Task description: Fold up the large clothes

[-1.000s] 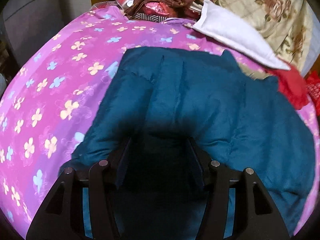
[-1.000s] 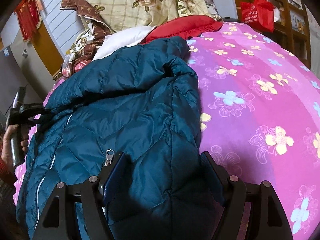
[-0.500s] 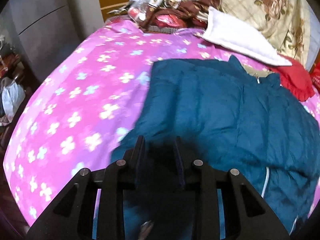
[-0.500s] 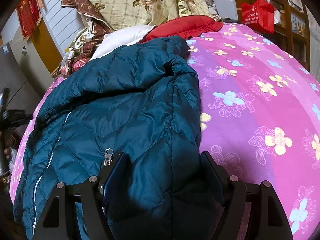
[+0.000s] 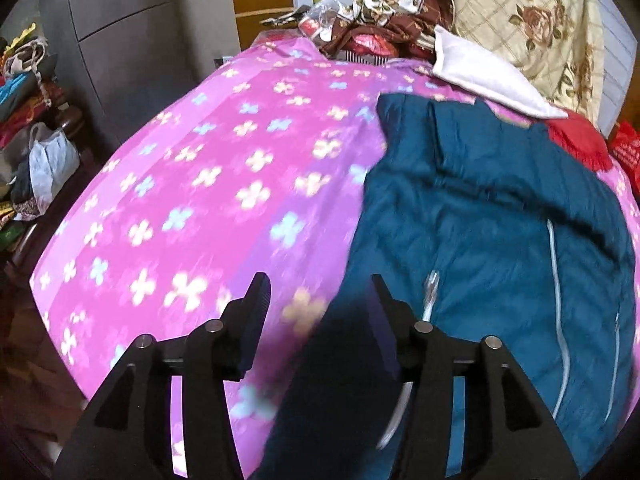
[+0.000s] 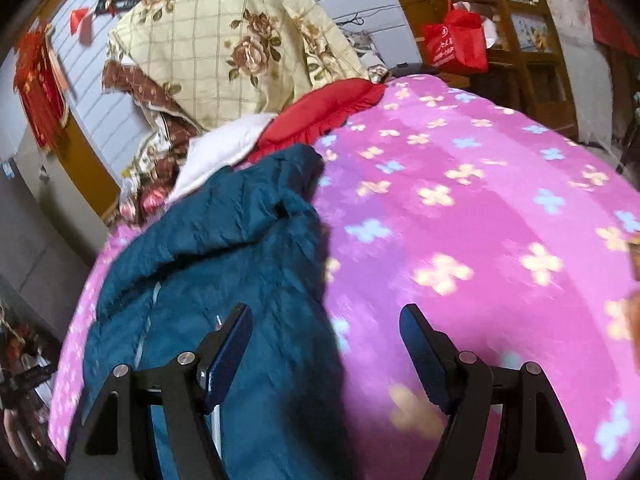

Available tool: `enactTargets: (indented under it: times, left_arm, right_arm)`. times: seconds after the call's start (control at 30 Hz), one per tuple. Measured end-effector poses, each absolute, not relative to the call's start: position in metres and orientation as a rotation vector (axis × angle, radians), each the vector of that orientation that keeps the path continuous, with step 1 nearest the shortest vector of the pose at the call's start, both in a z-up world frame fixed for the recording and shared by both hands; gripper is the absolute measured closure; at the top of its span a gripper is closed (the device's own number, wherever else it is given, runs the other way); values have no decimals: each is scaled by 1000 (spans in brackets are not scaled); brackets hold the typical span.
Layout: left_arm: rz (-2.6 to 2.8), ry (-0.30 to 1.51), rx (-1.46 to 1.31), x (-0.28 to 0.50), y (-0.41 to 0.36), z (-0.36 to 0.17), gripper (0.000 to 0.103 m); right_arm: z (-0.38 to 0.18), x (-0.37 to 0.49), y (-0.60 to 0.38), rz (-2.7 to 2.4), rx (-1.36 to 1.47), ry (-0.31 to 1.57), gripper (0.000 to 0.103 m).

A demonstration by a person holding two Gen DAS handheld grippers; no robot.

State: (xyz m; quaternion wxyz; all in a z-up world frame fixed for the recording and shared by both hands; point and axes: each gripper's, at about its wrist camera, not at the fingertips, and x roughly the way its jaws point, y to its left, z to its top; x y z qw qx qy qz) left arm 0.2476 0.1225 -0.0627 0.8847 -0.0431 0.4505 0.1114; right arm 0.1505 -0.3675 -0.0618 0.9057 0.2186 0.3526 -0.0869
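Note:
A dark teal quilted jacket [image 5: 480,232] lies on a bed with a pink flowered cover [image 5: 208,184]. It has a light zipper line down its front. My left gripper [image 5: 320,300] is open above the jacket's near left edge, with cloth reaching between its fingers. In the right wrist view the same jacket [image 6: 224,240] lies on the left of the cover [image 6: 480,220]. My right gripper [image 6: 326,332] is open above the jacket's near right edge, holding nothing.
At the head of the bed lie a white pillow [image 5: 488,76], a red cushion [image 6: 320,116] and a cream flowered quilt [image 6: 224,40]. Bags and clutter [image 5: 36,152] stand on the floor to the left. A wooden shelf with a red bag [image 6: 456,44] stands at the right.
Both grippers have pulled back and up from the jacket. The left gripper closed half a second ago and now stands open, shifted left. The right gripper has let the cloth slip out.

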Motion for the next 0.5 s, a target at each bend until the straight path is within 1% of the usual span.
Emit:
enactTargets:
  times: [0.13,0.2,0.3,0.5]
  left_arm:
    - [158,971,-94,224,125,-82,54]
    - [116,976,-91,217,125,-88,54]
    - [52,996,-112,212,132,-96,54]
    - [-60,1050,-298,215,154,-112,54]
  right_arm:
    - [-77,130,-360,-123,437,879,29]
    - [-85,118,-353,-91,449,921,29]
    - [-91,104,-344,-56,468,940,29]
    - [-105,102,-349,-32,612,955,29]
